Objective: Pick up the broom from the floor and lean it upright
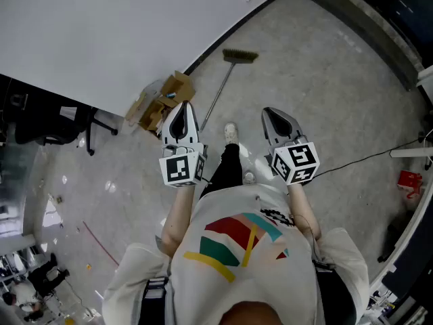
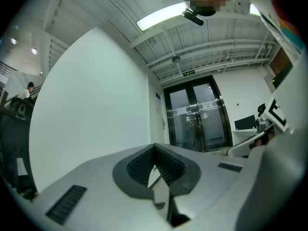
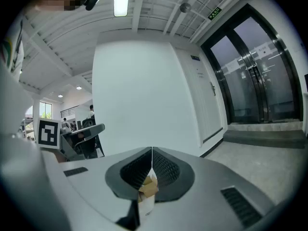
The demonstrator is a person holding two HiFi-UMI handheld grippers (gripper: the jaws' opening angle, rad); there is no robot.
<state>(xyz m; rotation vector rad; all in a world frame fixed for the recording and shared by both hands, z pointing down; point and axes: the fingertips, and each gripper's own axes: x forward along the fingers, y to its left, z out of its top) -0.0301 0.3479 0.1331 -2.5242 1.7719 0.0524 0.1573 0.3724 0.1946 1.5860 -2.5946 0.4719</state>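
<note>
The broom (image 1: pixel 220 90) lies flat on the grey floor ahead of me, its brush head (image 1: pixel 240 55) far from me near the white wall's base and its thin handle running back toward my feet. My left gripper (image 1: pixel 181 105) is held level above the floor just left of the handle's near end, jaws together and empty. My right gripper (image 1: pixel 268 112) hovers to the right of the handle, also shut with nothing in it. In the left gripper view the left gripper (image 2: pixel 154 147) points at the wall. In the right gripper view the right gripper (image 3: pixel 152 149) shows its tips meeting.
Crumpled cardboard boxes (image 1: pixel 162 100) sit against the white wall (image 1: pixel 101 26) left of the broom. A black office chair (image 1: pixel 88 124) stands further left. A black cable (image 1: pixel 365 158) and a red object (image 1: pixel 408 181) lie at the right. Glass double doors (image 2: pixel 197 114) are ahead.
</note>
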